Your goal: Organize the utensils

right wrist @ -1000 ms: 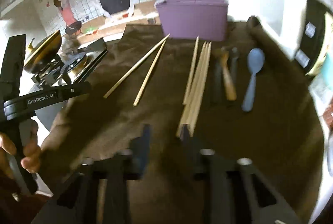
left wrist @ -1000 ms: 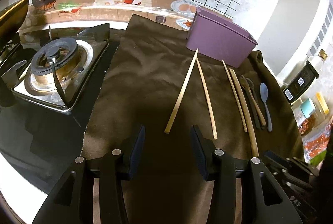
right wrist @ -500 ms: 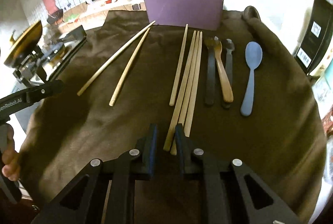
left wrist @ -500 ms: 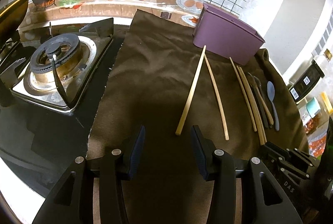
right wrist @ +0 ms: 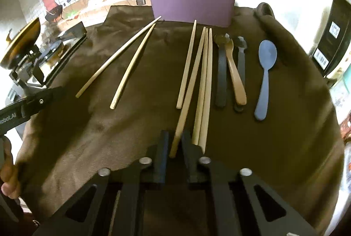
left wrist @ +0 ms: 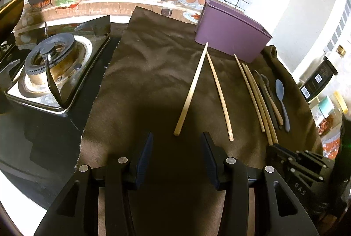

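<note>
Chopsticks lie in a row on the brown cloth (right wrist: 109, 148) that covers the bench, six of them, all pale wood and pointing toward the purple box (right wrist: 193, 2) at the far edge. Two chopsticks (right wrist: 125, 62) lie apart on the left side, fanned out toward me. Four chopsticks (right wrist: 198, 73) lie closer together in the middle; three of these nearly touch. Right of them are four spoons: a black spoon (right wrist: 221, 73), a wooden spoon (right wrist: 235, 73) partly over a second dark one (right wrist: 241, 65), and a blue spoon (right wrist: 264, 75) a little apart on the right.

The right gripper (right wrist: 175, 148) is down at the near end of the middle group, its jaws almost closed with one chopstick (right wrist: 186, 102) between them; whether they press on it I cannot tell. The left gripper (left wrist: 175, 146) has its jaws wide apart and holds nothing, just short of the near tips of the left pair. A gas stove (left wrist: 52, 65) stands beside the cloth on the left.
</note>
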`<control>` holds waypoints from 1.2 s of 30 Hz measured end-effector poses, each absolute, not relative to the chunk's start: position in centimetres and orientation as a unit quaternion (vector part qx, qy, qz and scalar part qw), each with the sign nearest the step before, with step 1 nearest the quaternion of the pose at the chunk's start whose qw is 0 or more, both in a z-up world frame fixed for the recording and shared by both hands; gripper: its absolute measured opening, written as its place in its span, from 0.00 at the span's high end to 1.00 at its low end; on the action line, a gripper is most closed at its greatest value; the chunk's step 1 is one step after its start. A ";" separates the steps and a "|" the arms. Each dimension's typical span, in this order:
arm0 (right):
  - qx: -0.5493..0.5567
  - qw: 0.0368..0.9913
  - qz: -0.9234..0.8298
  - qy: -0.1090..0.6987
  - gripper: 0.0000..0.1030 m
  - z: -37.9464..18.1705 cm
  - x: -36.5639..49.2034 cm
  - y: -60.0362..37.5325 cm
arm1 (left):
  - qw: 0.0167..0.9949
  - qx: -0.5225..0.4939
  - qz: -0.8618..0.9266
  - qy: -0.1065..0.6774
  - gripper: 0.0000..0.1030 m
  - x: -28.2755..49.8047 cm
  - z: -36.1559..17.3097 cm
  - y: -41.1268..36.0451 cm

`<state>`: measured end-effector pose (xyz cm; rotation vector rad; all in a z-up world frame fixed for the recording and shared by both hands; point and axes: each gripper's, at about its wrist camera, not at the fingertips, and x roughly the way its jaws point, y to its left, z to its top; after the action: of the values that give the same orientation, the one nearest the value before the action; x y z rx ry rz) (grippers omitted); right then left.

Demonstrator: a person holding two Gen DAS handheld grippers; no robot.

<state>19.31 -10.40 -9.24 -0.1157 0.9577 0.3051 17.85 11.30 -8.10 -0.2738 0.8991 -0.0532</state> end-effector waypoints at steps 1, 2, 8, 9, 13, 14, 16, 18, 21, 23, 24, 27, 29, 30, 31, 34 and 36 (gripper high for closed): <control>-0.058 0.878 0.146 0.452 0.92 -8.9 19.1 -10.5 | 0.893 -0.130 -0.027 0.431 0.55 17.8 -8.1 11.2; -0.062 0.884 0.145 0.441 0.92 -8.3 18.6 -10.7 | 0.894 -0.127 -0.028 0.430 0.55 17.7 -8.2 11.0; -0.066 0.899 0.139 0.410 0.94 -6.0 17.7 -12.1 | 0.898 -0.110 -0.030 0.426 0.70 19.2 -8.8 10.2; -0.064 0.900 0.138 0.408 0.94 -5.9 17.6 -12.3 | 0.896 -0.113 -0.030 0.428 0.71 19.6 -9.0 10.2; -0.057 0.901 0.135 0.408 0.94 -5.8 17.3 -13.0 | 0.894 -0.095 -0.022 0.437 0.72 20.2 -9.7 9.6; -0.055 0.901 0.135 0.408 0.94 -5.8 17.3 -13.1 | 0.893 -0.089 -0.018 0.440 0.72 20.4 -9.9 9.4; -0.056 0.902 0.133 0.406 0.94 -5.8 17.1 -13.1 | 0.891 -0.086 -0.011 0.445 0.74 20.5 -10.3 9.4; -0.056 0.903 0.135 0.405 0.94 -5.7 17.0 -13.1 | 0.892 -0.088 -0.003 0.444 0.78 20.8 -10.3 9.5; -0.053 0.902 0.143 0.404 0.94 -5.6 16.9 -13.2 | 0.892 -0.086 0.005 0.444 0.87 21.3 -10.4 9.6; -0.051 0.902 0.147 0.403 0.92 -5.6 16.7 -13.4 | 0.892 -0.085 0.010 0.443 0.90 21.4 -10.4 9.8; -0.049 0.902 0.150 0.403 0.89 -5.6 16.6 -13.5 | 0.893 -0.086 0.011 0.442 0.90 21.4 -10.3 9.8; -0.041 0.895 0.173 0.409 0.81 -6.0 16.2 -13.6 | 0.899 -0.083 0.018 0.429 0.90 20.7 -9.6 10.0; -0.035 0.890 0.183 0.417 0.81 -6.5 16.1 -13.6 | 0.905 -0.082 0.021 0.417 0.90 20.1 -8.7 10.1; -0.032 0.887 0.186 0.422 0.81 -6.8 16.2 -13.6 | 0.908 -0.081 0.020 0.411 0.90 19.7 -8.2 10.1; -0.027 0.883 0.188 0.429 0.81 -7.1 16.3 -13.6 | 0.910 -0.078 0.021 0.406 0.90 19.4 -7.8 10.1; -0.006 0.876 0.188 0.445 0.81 -8.0 16.9 -13.8 | 0.917 -0.069 0.020 0.392 0.91 18.4 -6.6 10.0; -0.006 0.876 0.185 0.445 0.81 -8.2 17.3 -13.6 | 0.922 -0.064 0.020 0.382 0.91 17.8 -5.9 10.0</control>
<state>17.32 -13.59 -8.20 -0.0116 0.9284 0.3865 17.76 10.02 -5.90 -0.1316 0.7846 0.0418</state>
